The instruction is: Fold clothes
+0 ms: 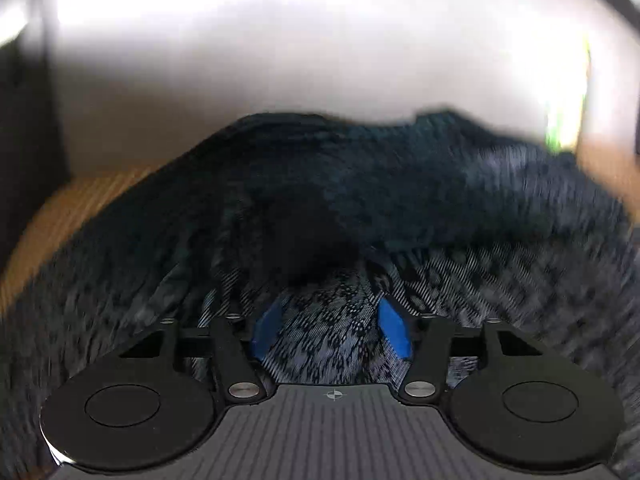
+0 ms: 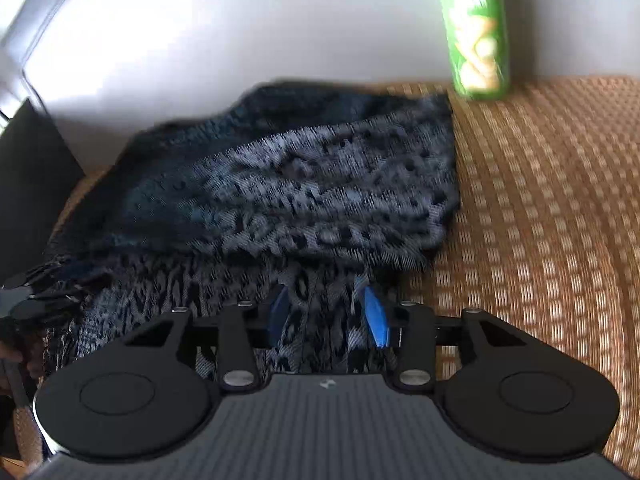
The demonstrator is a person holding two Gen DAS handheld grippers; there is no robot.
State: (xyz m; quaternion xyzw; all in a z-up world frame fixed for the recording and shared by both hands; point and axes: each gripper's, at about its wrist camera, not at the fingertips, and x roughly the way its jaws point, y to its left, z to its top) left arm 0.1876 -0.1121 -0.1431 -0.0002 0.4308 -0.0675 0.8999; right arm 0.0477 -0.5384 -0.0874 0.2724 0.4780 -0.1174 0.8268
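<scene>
Claws [image 1: 332,332] over mottled knit garment [image 2: 304,184]

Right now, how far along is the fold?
Done: one layer of the dark patterned garment already lies doubled over itself on the woven mat. In hand: nothing; the left gripper and right gripper are open above the cloth. Left: edges are uneven, so further folds and tidying probably remain.
</scene>
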